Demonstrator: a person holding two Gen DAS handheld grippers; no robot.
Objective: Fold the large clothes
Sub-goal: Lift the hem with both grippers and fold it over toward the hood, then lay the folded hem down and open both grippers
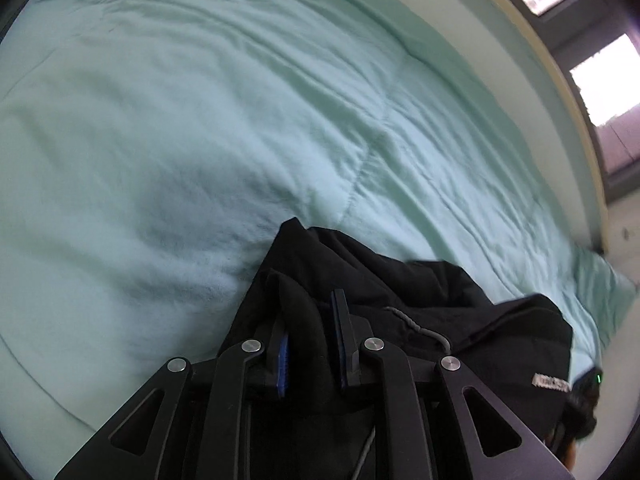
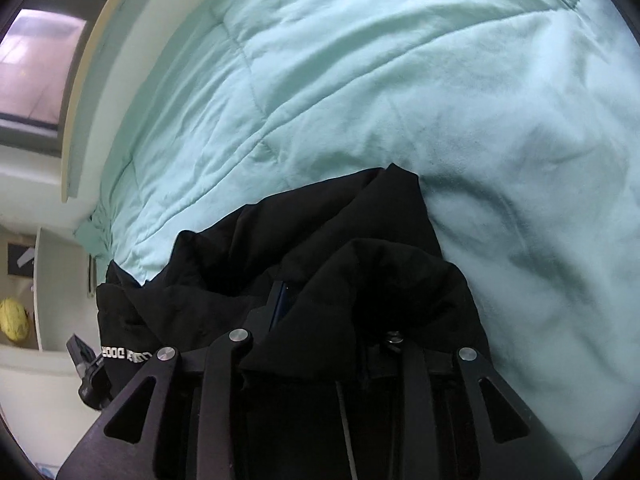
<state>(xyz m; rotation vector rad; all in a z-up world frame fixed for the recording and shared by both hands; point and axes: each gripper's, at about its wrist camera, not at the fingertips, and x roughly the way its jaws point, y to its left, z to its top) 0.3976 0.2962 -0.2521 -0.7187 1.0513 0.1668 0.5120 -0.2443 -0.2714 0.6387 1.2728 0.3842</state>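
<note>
over mint quilt (image 1: 200,120): both tongs (image 1: 312,336) (image 2: 320,320) clamp black jacket (image 1: 400,280); white logo unreadable.

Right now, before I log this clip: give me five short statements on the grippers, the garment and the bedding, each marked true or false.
1. The left gripper has black cloth between its fingers. True.
2. The garment is white. False: it is black, with a small patch of white lettering.
3. The quilt is pale green. True.
4. The right gripper hangs free of the garment. False: black cloth is bunched between and over its fingers.
5. The garment lies folded flat in the middle of the quilt. False: it is bunched up at both grippers, not flat.
</note>
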